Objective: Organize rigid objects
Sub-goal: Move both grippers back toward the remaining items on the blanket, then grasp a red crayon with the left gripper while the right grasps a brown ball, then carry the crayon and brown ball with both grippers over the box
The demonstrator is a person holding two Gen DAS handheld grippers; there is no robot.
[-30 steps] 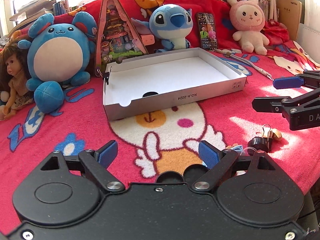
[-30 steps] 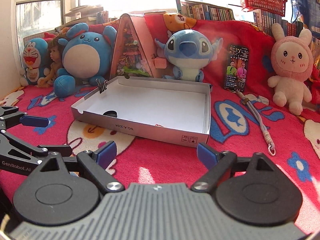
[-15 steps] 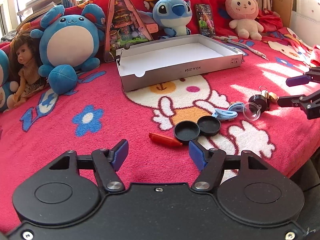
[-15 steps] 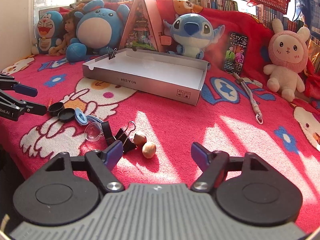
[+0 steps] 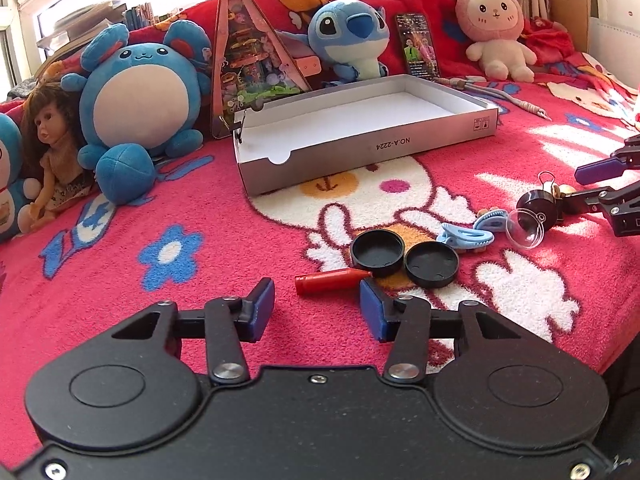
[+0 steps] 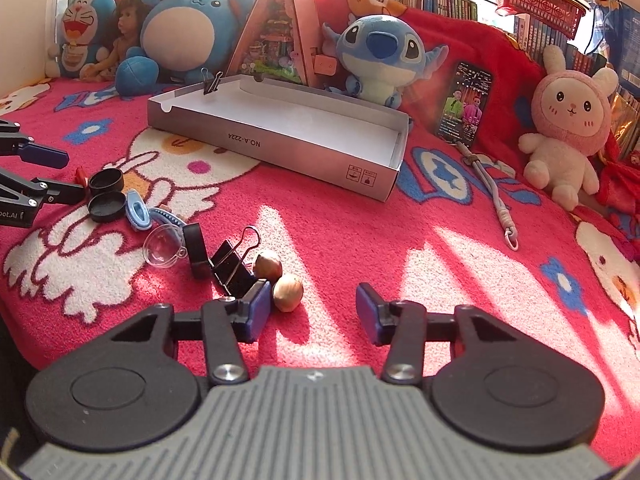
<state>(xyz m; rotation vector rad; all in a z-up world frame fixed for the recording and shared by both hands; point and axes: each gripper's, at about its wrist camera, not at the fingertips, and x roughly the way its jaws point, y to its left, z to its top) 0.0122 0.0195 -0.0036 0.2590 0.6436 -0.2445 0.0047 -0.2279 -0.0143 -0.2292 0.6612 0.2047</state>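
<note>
1. Red cartoon-print blanket (image 5: 200,208) covers the bed, with plush toys and bookshelves behind; every small thing lies on it.
2. By my reading the task has barely begun: the white cardboard box (image 5: 360,148) sits near the toys with its floor bare, only a binder clip (image 6: 212,80) pinched onto its rim.
3. Left to sort, all loose near the bed's front edge: two black round lids (image 5: 404,256) touching each other, blue hair clips (image 5: 464,236), a clear plastic dome (image 5: 524,228), a black binder clip (image 6: 234,264), a red crayon (image 5: 328,280) and two nuts (image 6: 278,276).
4. Left claw (image 5: 316,308) has just been closing; nothing sits between its pads, and the crayon lies just ahead.
5. Right claw (image 6: 310,310) has also just been closing and grips nothing; one nut lies just beside its left pad.
6. Only the right view shows the nuts clearly and a red basket (image 6: 536,0); only the left view shows the crayon whole.
</note>
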